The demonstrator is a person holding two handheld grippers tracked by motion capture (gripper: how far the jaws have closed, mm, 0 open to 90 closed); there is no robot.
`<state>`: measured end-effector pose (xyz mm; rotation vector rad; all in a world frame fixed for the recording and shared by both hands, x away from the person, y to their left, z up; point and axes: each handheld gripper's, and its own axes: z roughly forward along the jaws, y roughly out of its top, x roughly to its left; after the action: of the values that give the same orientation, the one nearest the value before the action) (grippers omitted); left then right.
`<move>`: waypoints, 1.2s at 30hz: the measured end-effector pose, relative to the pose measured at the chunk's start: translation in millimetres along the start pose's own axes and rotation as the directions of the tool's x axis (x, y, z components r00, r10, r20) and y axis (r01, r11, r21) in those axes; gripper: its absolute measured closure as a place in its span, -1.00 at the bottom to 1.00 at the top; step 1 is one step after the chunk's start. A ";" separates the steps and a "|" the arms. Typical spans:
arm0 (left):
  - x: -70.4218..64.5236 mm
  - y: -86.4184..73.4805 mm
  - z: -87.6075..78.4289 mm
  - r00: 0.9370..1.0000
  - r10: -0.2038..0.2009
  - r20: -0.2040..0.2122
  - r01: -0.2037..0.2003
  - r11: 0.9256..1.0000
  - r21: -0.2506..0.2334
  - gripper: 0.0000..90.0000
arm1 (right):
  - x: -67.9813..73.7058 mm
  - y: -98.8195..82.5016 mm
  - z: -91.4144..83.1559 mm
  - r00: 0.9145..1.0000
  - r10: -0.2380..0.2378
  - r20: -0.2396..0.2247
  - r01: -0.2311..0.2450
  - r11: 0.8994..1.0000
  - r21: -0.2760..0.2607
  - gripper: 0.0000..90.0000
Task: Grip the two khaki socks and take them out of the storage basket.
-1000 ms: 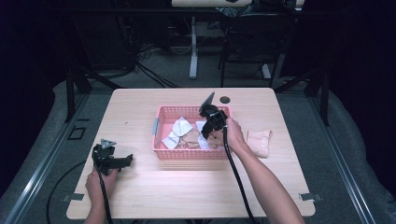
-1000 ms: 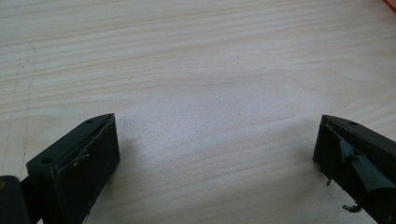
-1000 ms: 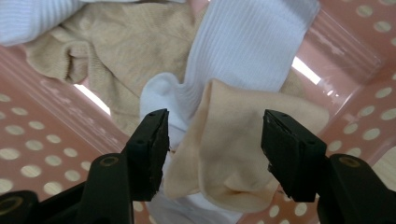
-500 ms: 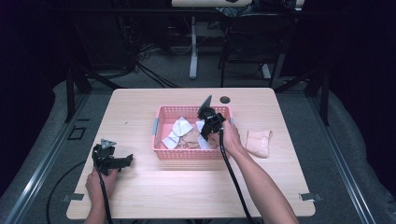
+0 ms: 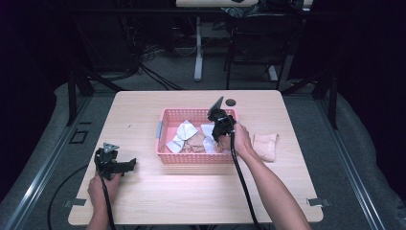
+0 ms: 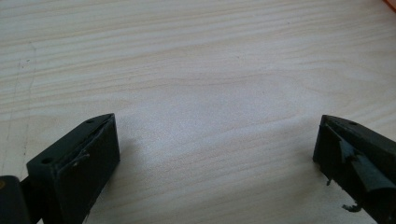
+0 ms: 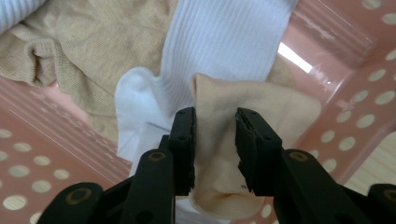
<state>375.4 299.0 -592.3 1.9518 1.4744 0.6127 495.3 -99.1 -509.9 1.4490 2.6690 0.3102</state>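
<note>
Beige sock point(image 7: 219, 154) sits in the pink basket point(image 5: 168, 156), pinched between our right gripper point(image 7: 215, 144) fingers, which have just been closing on it. Next we judge: lift clear toward the tabletop point(image 5: 191, 191). Left gripper point(image 6: 215, 154) rests there with its fingers spread wide, holding nothing.

Light wooden bench point(image 5: 191, 191) with rounded corners, lit from above. Grey floor point(image 5: 356, 158) around it, crossed by black cables point(image 5: 153, 76). Dark surroundings beyond. White pedestal leg point(image 5: 197, 48) of a further table and a dark chair point(image 5: 258, 43) behind.
</note>
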 end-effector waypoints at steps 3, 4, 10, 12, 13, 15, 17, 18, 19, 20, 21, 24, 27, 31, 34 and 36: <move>0.0 0.0 0.0 1.000 0.000 0.000 0.000 1.000 0.000 -0.99 | -3.5 -1.6 0.0 1.000 0.008 -0.021 -0.008 1.000 0.004 0.82; 0.0 0.0 0.0 1.000 0.000 0.000 0.000 1.000 0.000 -0.99 | -4.3 -2.0 -0.6 1.000 0.009 -0.025 -0.009 1.000 0.003 0.85; 0.0 0.0 0.0 1.000 0.000 0.000 0.000 1.000 0.000 -0.99 | -8.9 -5.0 -7.9 0.999 0.008 -0.054 -0.009 1.000 -0.014 0.92; 0.0 0.0 0.0 1.000 0.000 0.000 0.000 1.000 0.000 -0.99 | -9.7 -7.4 -10.4 0.998 0.021 -0.066 -0.024 0.999 -0.044 0.92; 0.0 0.0 0.0 1.000 0.000 0.000 0.000 1.000 0.000 -0.99 | -11.0 -8.2 -12.9 0.997 0.018 -0.073 -0.021 0.999 -0.044 0.93; 0.0 0.1 0.1 1.000 0.000 0.000 0.000 1.000 0.000 -0.99 | -12.8 -9.7 -16.7 0.997 0.021 -0.080 -0.026 0.998 -0.061 0.93; 0.0 0.1 0.1 1.000 0.000 0.001 0.000 1.000 0.000 -0.99 | -15.1 -10.4 -22.2 0.996 0.017 -0.089 -0.022 0.998 -0.065 0.93; 0.0 0.2 0.1 1.000 0.000 0.000 0.000 1.000 0.000 -0.99 | -15.6 -10.6 -24.6 0.996 0.014 -0.086 -0.019 0.998 -0.060 0.93; 0.0 0.2 0.1 1.000 0.000 -0.001 0.000 1.000 0.000 -0.99 | -16.0 -11.0 -26.8 0.995 0.014 -0.094 -0.021 0.997 -0.070 0.93; 0.0 0.2 0.1 1.000 0.000 -0.001 0.000 1.000 0.000 -0.99 | -16.7 -11.3 -29.9 0.996 0.004 -0.094 -0.011 0.997 -0.079 0.93; 0.0 0.2 0.1 1.000 0.000 -0.001 0.000 1.000 0.000 -0.99 | -16.8 -11.8 -32.8 0.995 -0.003 -0.097 -0.006 0.996 -0.089 0.93; -0.3 0.2 0.4 1.000 -0.005 0.000 0.005 1.000 -0.003 -0.99 | -14.6 -14.1 -40.0 0.993 0.005 -0.115 -0.020 0.991 -0.131 0.93; -0.3 0.2 0.4 1.000 -0.005 -0.001 0.005 1.000 -0.004 -0.99 | -13.7 -15.5 -48.4 0.993 -0.002 -0.121 -0.016 0.990 -0.143 0.93; -0.3 0.2 0.4 1.000 -0.005 -0.001 0.005 1.000 -0.003 -0.99 | -14.3 -16.0 -60.6 0.991 -0.019 -0.132 -0.002 0.988 -0.153 0.93; -0.3 0.2 0.3 1.000 -0.004 -0.001 0.004 1.000 -0.003 -0.99 | -15.1 -15.0 -66.9 0.991 -0.026 -0.128 0.005 0.987 -0.162 0.93; -0.3 0.2 0.3 1.000 -0.004 -0.001 0.004 1.000 -0.003 -0.99 | -16.2 -14.4 -71.2 0.990 -0.027 -0.137 0.003 0.984 -0.176 0.93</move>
<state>375.6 298.6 -592.4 1.9462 1.4766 0.6142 480.0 -129.9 -443.9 1.4020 2.6760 0.6503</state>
